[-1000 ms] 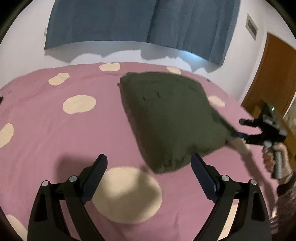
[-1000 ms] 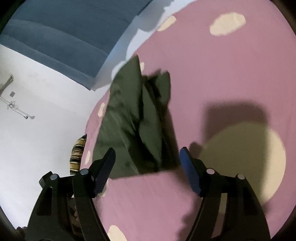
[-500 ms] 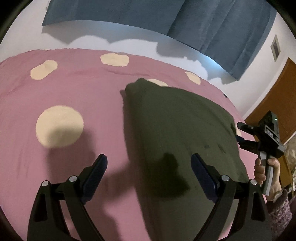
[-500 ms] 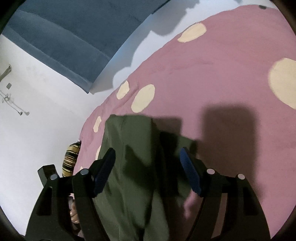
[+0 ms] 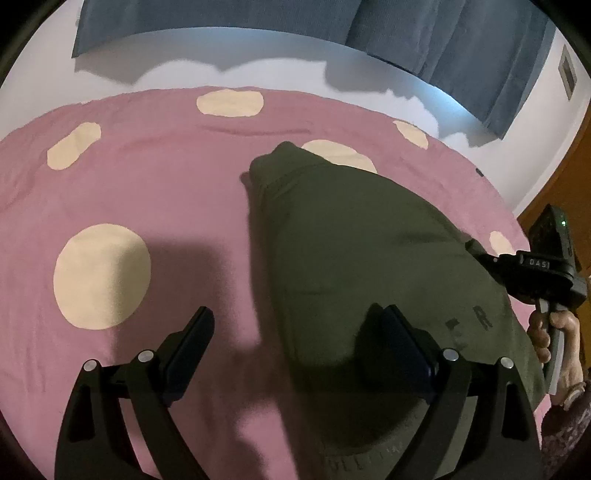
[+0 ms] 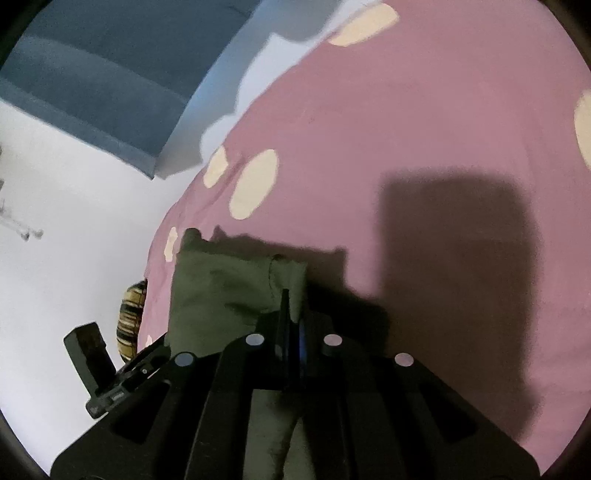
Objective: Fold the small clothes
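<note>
A dark olive green garment (image 5: 362,258) lies spread on the pink bedspread (image 5: 155,184), with faint letters near its right edge. My left gripper (image 5: 295,339) is open above its near left part, one finger over the cloth and one over the bedspread. My right gripper (image 6: 291,314) is shut on an edge of the green garment (image 6: 229,288). In the left wrist view the right gripper (image 5: 480,254) pinches the garment's right edge.
The pink bedspread has cream dots (image 5: 101,275). A white wall and blue curtain (image 5: 332,33) stand behind the bed. A wooden door (image 5: 569,192) is at the right. A striped object (image 6: 129,317) lies beyond the bed's edge.
The garment came down from hanging in the air and now lies flat on the bed. My right gripper closed on its edge. My left gripper stayed open and moved closer over it.
</note>
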Motion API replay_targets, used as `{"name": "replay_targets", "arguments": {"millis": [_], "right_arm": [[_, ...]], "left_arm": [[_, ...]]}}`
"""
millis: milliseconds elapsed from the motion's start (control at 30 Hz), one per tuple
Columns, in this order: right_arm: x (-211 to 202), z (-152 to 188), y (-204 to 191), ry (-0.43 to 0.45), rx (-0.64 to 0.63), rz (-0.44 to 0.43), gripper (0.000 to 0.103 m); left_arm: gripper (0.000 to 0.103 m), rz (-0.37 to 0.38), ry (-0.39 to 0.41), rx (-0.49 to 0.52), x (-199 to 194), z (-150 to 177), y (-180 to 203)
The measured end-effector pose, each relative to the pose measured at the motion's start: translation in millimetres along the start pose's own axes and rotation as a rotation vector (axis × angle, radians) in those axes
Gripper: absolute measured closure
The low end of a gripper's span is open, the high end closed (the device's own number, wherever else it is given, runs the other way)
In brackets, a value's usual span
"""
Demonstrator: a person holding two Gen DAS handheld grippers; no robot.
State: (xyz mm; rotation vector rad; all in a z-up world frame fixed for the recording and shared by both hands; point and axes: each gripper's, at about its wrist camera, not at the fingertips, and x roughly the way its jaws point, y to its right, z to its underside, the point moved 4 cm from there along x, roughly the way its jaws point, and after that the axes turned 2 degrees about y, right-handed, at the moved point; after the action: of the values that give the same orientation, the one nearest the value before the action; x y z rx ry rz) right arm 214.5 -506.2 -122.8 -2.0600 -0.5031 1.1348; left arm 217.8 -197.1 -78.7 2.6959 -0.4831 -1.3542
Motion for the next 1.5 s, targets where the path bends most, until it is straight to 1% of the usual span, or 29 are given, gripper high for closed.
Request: {"name": "replay_targets", "arguments": {"millis": [100,233,467,767,967,1000,1067,1100,1133,1167,1200,1233,1267,1300,1333,1433,1500], "right_arm": [[5.4,3.0,10.9,-0.003,0.033,-0.004,0.099],[9.8,6.1,22.6,-0.007,0.081,-0.031,0.099],[11.6,5.5,20.6,0.0,0.092,-0.047,0.099],[14.8,5.3,18.6,0.017,0.103,-0.045,0.098],[11.0,5.2,19.8,0.05,0.12,-0.04,0.093],[9.5,5.1,20.3,0.055,0.125,-0.042,0.091],[2.8,5.8,20.9,0.072,0.135,-0.043,0.084],[-2.1,6.2,21.7,0.084,0.137,-0.042,0.078],[-8.0,6.8,22.2,0.094,0.138,-0.047,0.065],[-13.7,8.1,22.2,0.101,0.137,-0.049,0.054],[-21.6,10.7,22.3,0.111,0.132,-0.034,0.041],[-28.7,13.3,21.4,0.12,0.124,-0.034,0.034],[-36.2,17.4,19.5,0.119,0.113,-0.039,0.031],[-40.6,20.6,18.3,0.116,0.106,-0.04,0.025],[-45.5,24.2,17.8,0.115,0.1,-0.043,0.021],[-54.4,36.9,20.0,0.092,0.1,-0.067,0.019],[-53.5,44.9,20.1,0.065,0.094,-0.075,0.019]], "left_arm": [[0.011,-0.017,-0.002,0.02,4.4,1.5,2.1],[0.011,0.012,-0.026,-0.02,12.9,3.5,-4.3],[0.01,0.002,-0.017,-0.015,12.8,3.2,-1.8],[0.01,0.017,-0.019,-0.024,15.8,1.5,-4.3],[0.011,0.033,-0.024,-0.033,16.3,1.0,-5.8],[0.011,0.038,-0.023,-0.034,15.7,0.8,-6.3],[0.011,0.053,-0.021,-0.036,12.9,0.6,-7.6],[0.011,0.067,-0.024,-0.039,11.0,0.8,-8.9],[0.011,0.091,-0.03,-0.051,7.7,1.4,-11.4],[0.011,0.112,-0.037,-0.063,5.0,2.6,-14.0],[0.011,0.133,-0.043,-0.074,1.6,4.3,-17.1],[0.011,0.155,-0.043,-0.089,-3.1,6.6,-21.9],[0.011,0.17,-0.041,-0.101,-7.0,9.0,-26.2],[0.011,0.185,-0.041,-0.113,-10.3,11.6,-29.9],[0.011,0.216,-0.045,-0.128,-13.6,15.7,-34.0],[0.011,0.312,-0.079,-0.152,-18.9,28.4,-35.5],[0.011,0.37,-0.097,-0.146,-21.1,36.5,-29.5]]}}
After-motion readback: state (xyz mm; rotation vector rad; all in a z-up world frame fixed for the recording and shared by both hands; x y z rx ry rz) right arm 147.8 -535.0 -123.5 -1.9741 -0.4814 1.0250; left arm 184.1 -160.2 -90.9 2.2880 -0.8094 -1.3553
